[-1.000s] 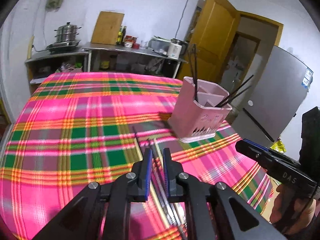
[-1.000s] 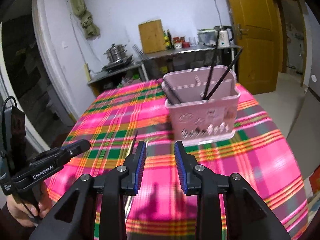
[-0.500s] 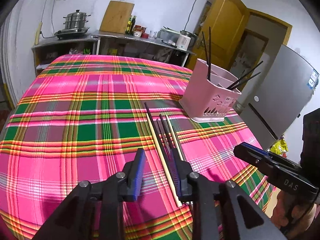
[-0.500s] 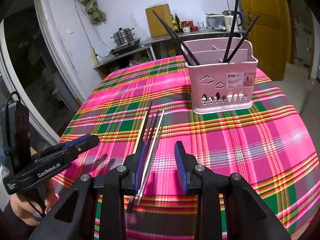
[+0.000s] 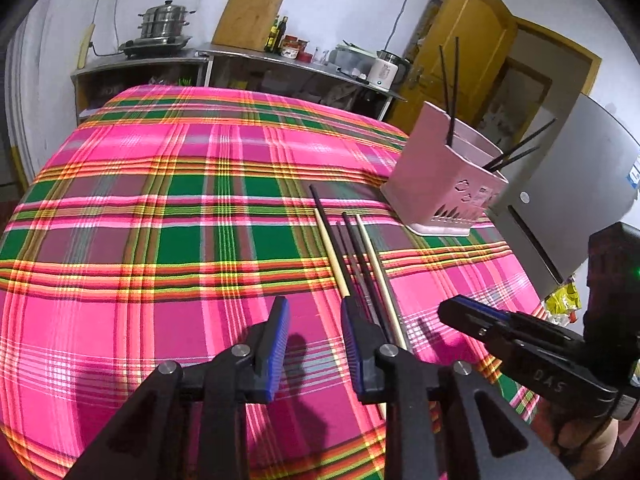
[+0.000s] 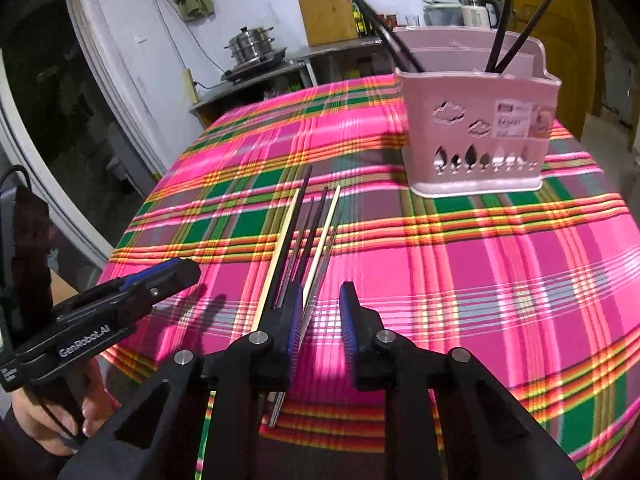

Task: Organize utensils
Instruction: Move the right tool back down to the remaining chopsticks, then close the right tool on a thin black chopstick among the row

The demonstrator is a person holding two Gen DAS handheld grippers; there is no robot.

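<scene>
Several loose chopsticks [image 5: 352, 248], black, pale wood and metal, lie side by side on the pink plaid tablecloth [image 5: 160, 264]. A pink utensil holder [image 5: 444, 184] stands beyond them with black chopsticks upright in it. My left gripper [image 5: 315, 308] hovers open just left of the bundle's near ends, its right finger over them. In the right wrist view my right gripper [image 6: 322, 292] hangs low over the same chopsticks [image 6: 308, 232], jaws closing with nothing pressed between them. The bundle runs under its left finger. The holder [image 6: 476, 140] stands ahead to the right.
Each gripper shows in the other's view: right gripper [image 5: 452, 312], left gripper [image 6: 176, 272], both held by a person's hands. A counter [image 5: 240, 60] with a steel pot [image 5: 164, 24] lines the back wall. A grey fridge [image 5: 576, 208] and yellow door [image 5: 472, 48] stand right.
Both grippers have sunk toward the table and the loose chopsticks. The left jaws have spread wider. The right jaws have narrowed in the last half second.
</scene>
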